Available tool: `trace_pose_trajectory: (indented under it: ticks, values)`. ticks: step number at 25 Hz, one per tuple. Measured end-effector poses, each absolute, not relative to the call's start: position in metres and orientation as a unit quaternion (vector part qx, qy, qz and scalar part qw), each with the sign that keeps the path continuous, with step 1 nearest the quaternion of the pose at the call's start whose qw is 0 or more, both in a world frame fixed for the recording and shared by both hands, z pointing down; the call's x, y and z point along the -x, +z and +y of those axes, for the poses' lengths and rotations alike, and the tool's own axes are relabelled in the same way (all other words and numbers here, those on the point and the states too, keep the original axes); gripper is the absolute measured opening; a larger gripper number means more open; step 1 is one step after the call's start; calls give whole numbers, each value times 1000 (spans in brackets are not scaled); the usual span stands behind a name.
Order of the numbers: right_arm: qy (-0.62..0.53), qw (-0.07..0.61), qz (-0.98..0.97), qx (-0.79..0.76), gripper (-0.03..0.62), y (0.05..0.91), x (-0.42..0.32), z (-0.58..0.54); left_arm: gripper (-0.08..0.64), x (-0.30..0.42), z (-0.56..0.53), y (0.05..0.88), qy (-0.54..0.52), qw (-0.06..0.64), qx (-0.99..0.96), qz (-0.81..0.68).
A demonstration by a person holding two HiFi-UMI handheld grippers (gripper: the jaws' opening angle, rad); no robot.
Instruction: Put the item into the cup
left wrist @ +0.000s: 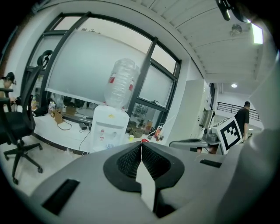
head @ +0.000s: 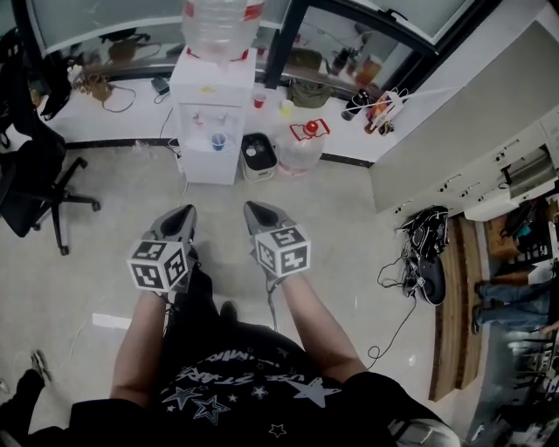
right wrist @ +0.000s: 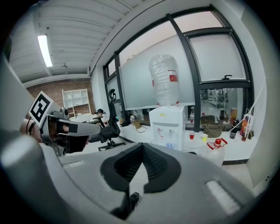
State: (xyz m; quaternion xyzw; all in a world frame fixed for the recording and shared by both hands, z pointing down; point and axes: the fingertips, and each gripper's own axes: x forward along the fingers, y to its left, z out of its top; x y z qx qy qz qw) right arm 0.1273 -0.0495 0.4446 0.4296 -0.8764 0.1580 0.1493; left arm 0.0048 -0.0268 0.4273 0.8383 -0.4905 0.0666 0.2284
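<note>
At your far left a black wheeled office chair (head: 35,175) stands on the pale tiled floor (head: 349,227). You hold the left gripper (head: 187,210) out in front of you over that floor. Its grey fingers (left wrist: 127,159) are pressed together at the tips, with nothing between them. Its black-and-white marker cube (head: 160,264) sits just above your forearm.

Ahead of both grippers stands a white water dispenser (head: 212,113) with a clear upturned bottle (head: 220,26) on top. A small blue cup (head: 218,140) sits under its taps.

The right gripper (head: 249,207) is beside the left one, close to it but apart. Its ribbed fingers (right wrist: 157,164) are likewise shut tip to tip on nothing.

Right of the dispenser, a small black-and-white appliance (head: 258,155) rests on the floor. Next to it is a clear plastic water jug with a red cap and handle (head: 301,141).

Behind these, a long white bench (head: 131,109) runs under the window. On it, just right of the dispenser, stand a small red cup (head: 258,100) and a small yellow cup (head: 286,107), well away from both grippers. You cannot tell from these views which cup is the one meant, nor which object is the item to go into it.

Further right, a tangle of black cables (head: 424,253) lies on the floor beside a grey partition wall (head: 454,131).
</note>
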Motion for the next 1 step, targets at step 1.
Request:
trace_pose_trajectory:
  ticks: [1]
  values:
    - [158, 150, -876, -429, -2, 445, -125, -49, 8, -2, -26, 428, 66, 229, -838, -491]
